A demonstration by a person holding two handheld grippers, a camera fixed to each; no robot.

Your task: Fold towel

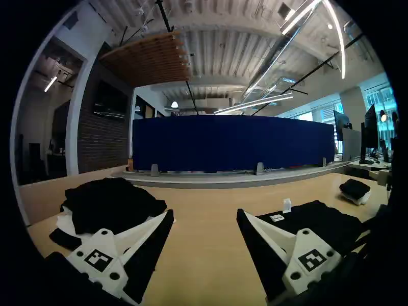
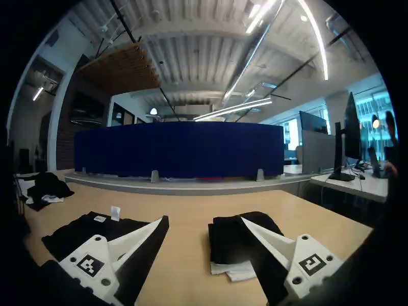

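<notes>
A flat, matte black towel lies on the smooth wooden table, while the left gripper and right gripper both gape wide, empty.

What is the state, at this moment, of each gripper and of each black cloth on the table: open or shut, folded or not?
left gripper: open, holding nothing.
right gripper: open, holding nothing.
flat towel: spread out on the table, not folded.
towel pile: crumpled, not folded.
towel stack: folded, lying on the table.
</notes>
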